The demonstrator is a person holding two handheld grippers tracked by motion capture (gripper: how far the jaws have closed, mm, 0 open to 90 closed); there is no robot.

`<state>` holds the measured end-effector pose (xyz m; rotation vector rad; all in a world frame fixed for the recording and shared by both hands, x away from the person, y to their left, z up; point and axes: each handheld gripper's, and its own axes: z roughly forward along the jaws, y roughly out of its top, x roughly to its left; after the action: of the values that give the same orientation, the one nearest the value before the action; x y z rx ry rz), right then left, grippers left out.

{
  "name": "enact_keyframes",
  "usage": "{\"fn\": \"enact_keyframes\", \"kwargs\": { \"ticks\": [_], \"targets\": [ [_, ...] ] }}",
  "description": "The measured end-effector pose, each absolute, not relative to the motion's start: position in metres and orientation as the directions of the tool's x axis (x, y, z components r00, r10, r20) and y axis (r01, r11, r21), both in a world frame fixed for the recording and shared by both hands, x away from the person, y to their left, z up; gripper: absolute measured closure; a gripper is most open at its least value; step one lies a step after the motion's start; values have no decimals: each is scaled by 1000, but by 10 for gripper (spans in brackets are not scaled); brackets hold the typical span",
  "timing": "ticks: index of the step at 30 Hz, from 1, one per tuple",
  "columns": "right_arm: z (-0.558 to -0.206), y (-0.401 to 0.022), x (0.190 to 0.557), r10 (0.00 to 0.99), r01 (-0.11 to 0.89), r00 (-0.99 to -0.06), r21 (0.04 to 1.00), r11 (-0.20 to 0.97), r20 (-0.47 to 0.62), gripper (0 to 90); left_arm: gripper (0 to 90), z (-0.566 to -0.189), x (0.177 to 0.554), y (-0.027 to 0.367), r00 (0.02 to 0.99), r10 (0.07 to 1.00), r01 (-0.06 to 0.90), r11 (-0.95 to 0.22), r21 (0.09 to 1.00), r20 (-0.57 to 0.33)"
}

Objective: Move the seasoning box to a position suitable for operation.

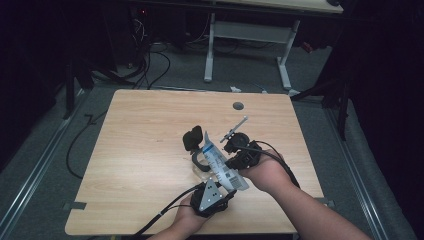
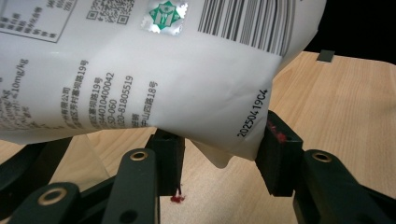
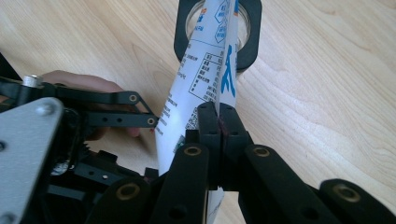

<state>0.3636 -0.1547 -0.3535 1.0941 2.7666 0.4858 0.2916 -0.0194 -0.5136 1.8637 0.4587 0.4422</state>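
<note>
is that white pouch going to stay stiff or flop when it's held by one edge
Probably floppy: the pouch creases and bulges where it hangs, a thin film. It looks light, since the right hand-held gripper holds it up by a pinched seam alone. The glossy surface may slip between the left hand-held gripper's spread pads.

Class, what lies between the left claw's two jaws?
A corner of the white pouch, shown in the left gripper view.
</note>
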Motion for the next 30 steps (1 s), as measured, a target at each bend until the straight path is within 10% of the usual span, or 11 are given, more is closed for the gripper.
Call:
{"fn": "enact_keyframes", "kwargs": {
  "ticks": [30],
  "targets": [
    [-356, -153, 374, 761, 740, -646, 301, 602, 64, 892, 579, -509, 289, -21, 845, 527, 96, -320, 942, 93]
  ]
}}
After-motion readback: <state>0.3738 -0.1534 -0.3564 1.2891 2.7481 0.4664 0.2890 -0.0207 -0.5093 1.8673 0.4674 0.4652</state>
